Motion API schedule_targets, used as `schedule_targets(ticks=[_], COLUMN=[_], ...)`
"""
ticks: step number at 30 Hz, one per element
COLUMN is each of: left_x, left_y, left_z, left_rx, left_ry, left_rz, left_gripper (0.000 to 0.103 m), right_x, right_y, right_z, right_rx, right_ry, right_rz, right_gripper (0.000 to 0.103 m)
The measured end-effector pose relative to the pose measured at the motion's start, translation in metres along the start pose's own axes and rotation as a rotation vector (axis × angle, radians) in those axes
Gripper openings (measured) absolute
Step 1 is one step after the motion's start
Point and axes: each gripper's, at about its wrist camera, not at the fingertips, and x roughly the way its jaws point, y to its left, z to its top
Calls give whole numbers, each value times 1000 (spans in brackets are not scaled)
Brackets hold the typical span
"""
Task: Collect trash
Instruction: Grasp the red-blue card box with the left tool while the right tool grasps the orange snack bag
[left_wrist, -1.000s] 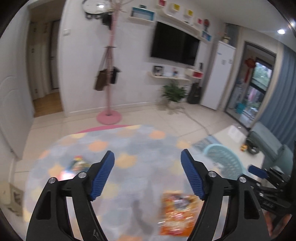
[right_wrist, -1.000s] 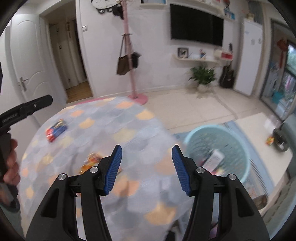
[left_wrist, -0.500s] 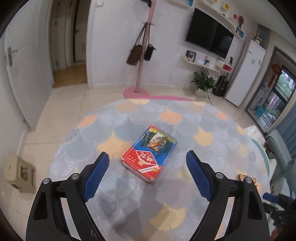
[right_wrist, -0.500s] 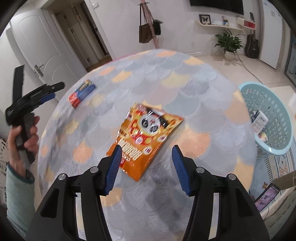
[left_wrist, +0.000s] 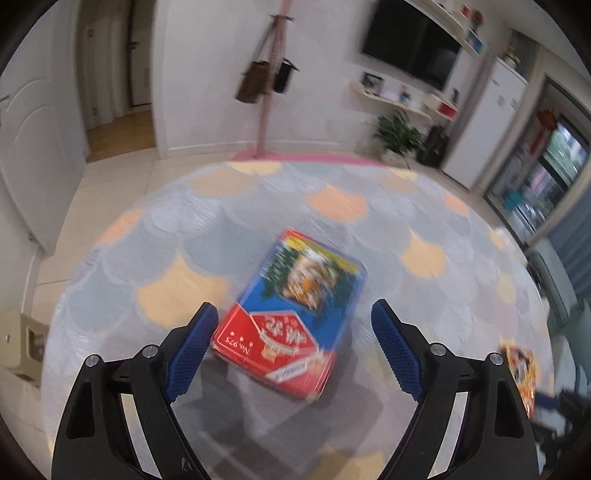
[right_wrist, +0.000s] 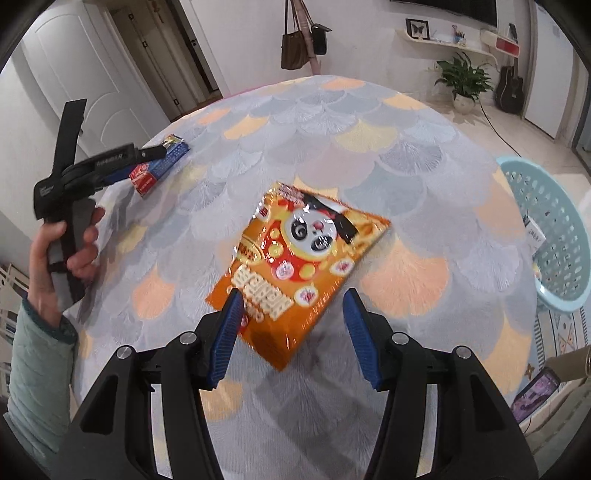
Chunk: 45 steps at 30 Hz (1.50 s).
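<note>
The left hand-held gripper (left_wrist: 291, 350), jaws just widened, straddles a stiff flat box (left_wrist: 291, 314) untouched on the desk (left_wrist: 184, 236); take its long edges. The right hand-held gripper (right_wrist: 291, 332) gapes over a light, crinkly, slippery bag (right_wrist: 295, 269); pinch the near corner.

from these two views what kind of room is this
Most likely a home living room: a wall-mounted TV, a pink coat stand hung with bags, a potted plant and guitar by the wall, plus a round table with a scallop-patterned cloth.
</note>
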Motion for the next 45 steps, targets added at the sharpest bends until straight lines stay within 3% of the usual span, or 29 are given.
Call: schedule_targets(ticks=[4, 8, 15, 18, 20, 28, 30, 38, 45], left_x=[-4, 5, 15, 13, 9, -15, -21, -28, -32], left_y=[-15, -25, -32, -35, -34, -40, -42, -40, -42], left_z=[-11, -13, -7, -6, -6, -16, -17, -18, -22], left_rx=[39, 55, 30, 40, 35, 38, 42, 32, 42], left_ry=[32, 49, 0, -20, -34, -144, -171, -209, -232], left_rz=[-60, 31, 159, 214, 217, 224, 219, 204, 203], left_gripper=[83, 83, 81, 67, 59, 59, 59, 59, 59], right_x=[8, 16, 23, 24, 27, 37, 37, 34, 18], right_y=[2, 9, 24, 27, 28, 45, 45, 51, 41], right_z=[12, 23, 20, 19, 21, 20, 20, 17, 15], right_rx=[0, 1, -60, -70, -62, -80, -77, -100, -62], right_ry=[-8, -22, -69, -69, -71, -78, -77, -110, -169], right_rz=[4, -2, -77, -101, -115, -254, -253, -262, -178], right_gripper=[60, 71, 77, 77, 78, 77, 77, 48, 41])
